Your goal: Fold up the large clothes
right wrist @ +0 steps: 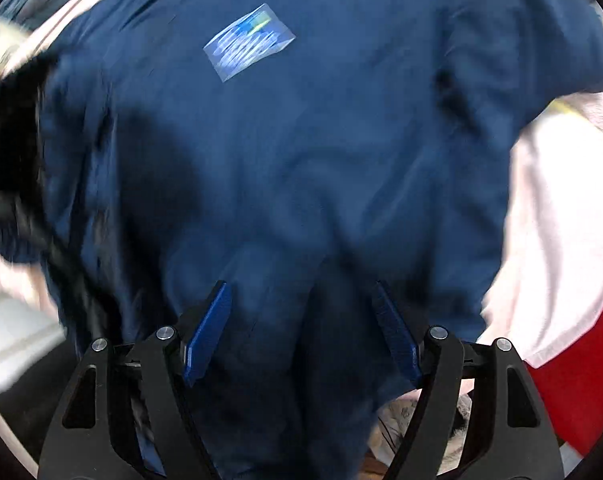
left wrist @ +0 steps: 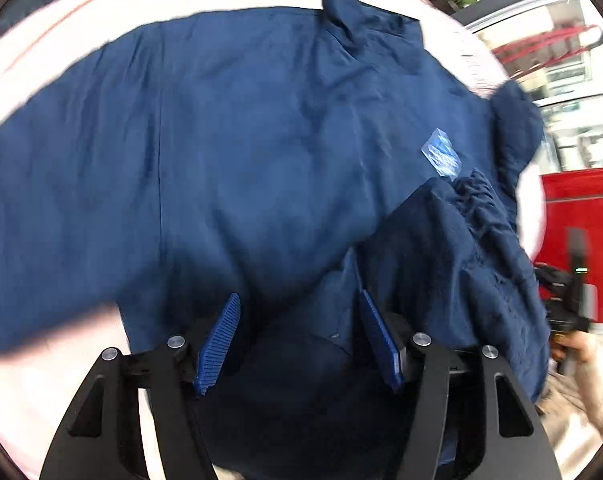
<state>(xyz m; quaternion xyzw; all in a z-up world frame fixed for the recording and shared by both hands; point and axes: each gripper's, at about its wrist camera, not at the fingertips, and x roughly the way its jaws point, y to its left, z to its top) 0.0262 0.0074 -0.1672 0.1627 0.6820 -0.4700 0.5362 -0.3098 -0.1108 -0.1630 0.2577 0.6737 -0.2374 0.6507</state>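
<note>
The navy garment (left wrist: 237, 152) lay spread over a pale pink-white worktop (left wrist: 61, 32), its main panel mostly flat, with a small printed label (left wrist: 441, 153) on the cloth. In the left wrist view a bunched, crinkled fold of the same fabric (left wrist: 473, 240) sat heaped on the panel just beyond and to the right of the left tool (left wrist: 299, 334). That tool's jaws stood apart, its blue ribbed pads (left wrist: 217, 344) clear of the cloth, with dark fabric showing under the gap but nothing pinched.

The right tool (right wrist: 301, 330) looked down onto the garment with its jaws likewise spread and empty. A soft ridge of cloth ran up from between them towards the label (right wrist: 248, 42). Both views were blurred, so whether either tool touched the fabric could not be told.

The relation that counted was this: the garment's long axis appeared to run from the left tool's lower right towards its far left, with the heaped part at the near right end. The left tool looked nearer to that heap; the right one hung over the labelled panel. The person's other hand (left wrist: 577, 348) showed at the left view's right edge. A clean fold would probably need the heap flattened first.
</note>
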